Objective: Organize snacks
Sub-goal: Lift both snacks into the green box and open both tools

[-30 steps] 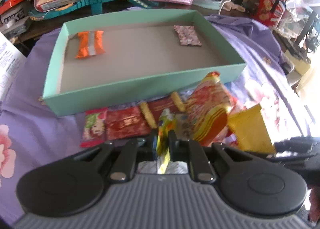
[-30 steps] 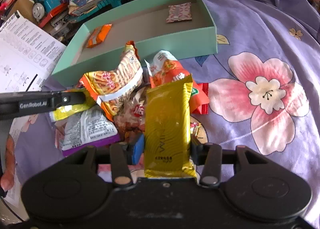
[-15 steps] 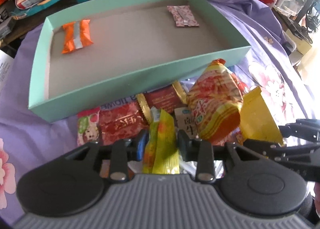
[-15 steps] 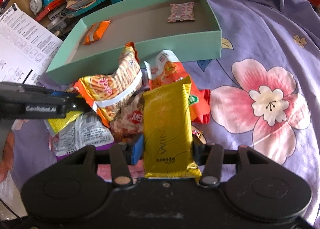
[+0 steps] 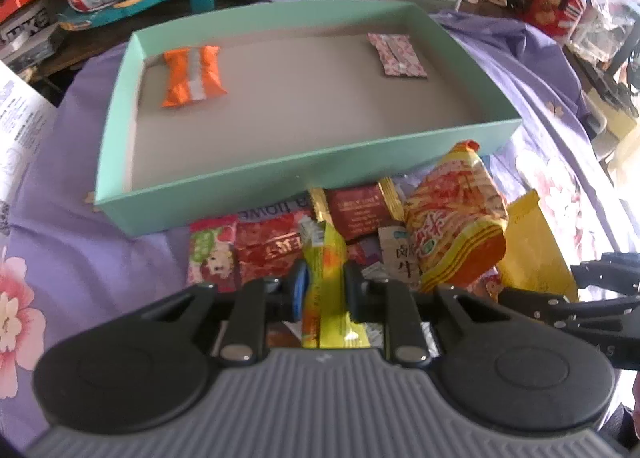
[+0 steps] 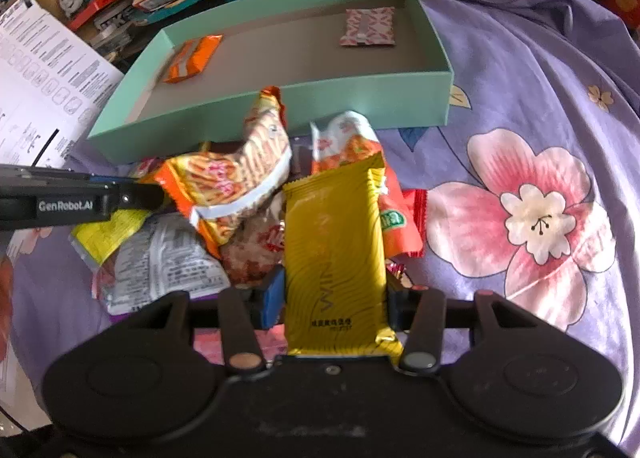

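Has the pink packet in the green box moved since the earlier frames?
No. The pink packet sits in the green box's far right corner, as before.

The left claw [image 5: 325,282] had just been closing and pinched a yellow-green snack packet [image 5: 324,258] between its pads. Beyond it stood the mint-green box [image 5: 224,185], holding an orange packet [image 5: 192,75] and a pink patterned sachet [image 5: 397,55] near its far wall.
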Demonstrator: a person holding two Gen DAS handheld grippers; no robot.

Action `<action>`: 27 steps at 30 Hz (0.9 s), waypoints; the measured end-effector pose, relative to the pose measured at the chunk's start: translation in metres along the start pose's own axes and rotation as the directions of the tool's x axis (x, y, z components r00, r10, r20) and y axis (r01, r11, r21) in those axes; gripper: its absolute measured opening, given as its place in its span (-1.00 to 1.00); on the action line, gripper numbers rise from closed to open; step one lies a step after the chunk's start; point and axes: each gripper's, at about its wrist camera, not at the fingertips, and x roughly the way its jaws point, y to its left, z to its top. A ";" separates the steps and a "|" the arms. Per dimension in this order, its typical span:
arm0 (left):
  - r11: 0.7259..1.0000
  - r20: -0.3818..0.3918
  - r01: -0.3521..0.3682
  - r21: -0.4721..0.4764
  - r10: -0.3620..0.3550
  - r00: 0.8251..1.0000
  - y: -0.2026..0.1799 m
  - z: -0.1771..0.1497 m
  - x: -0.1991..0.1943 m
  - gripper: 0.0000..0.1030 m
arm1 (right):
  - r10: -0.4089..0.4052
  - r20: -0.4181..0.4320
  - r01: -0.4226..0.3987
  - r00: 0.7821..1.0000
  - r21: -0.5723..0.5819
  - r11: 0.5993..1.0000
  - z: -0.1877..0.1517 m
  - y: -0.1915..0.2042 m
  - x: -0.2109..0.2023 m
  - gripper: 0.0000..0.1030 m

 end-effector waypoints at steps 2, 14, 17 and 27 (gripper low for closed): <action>1.000 0.015 -0.001 -0.005 0.001 1.000 0.003 -0.002 -0.007 -0.62 | -0.001 0.004 0.001 1.000 -0.013 1.000 0.001 0.003 -0.004 -0.07; 1.000 0.130 -0.010 -0.016 0.012 0.991 0.009 -0.007 -0.057 -0.62 | -0.020 0.087 0.025 0.996 -0.056 0.998 0.013 0.014 -0.042 -0.07; 1.000 0.149 -0.011 -0.027 0.015 0.989 0.011 -0.007 -0.067 -0.62 | -0.023 0.105 0.030 0.994 -0.068 0.997 0.018 0.015 -0.051 -0.07; 0.998 0.221 -0.029 -0.060 0.041 0.974 0.028 0.015 -0.086 -0.62 | -0.015 0.157 0.030 0.988 -0.094 0.995 0.052 0.016 -0.068 -0.07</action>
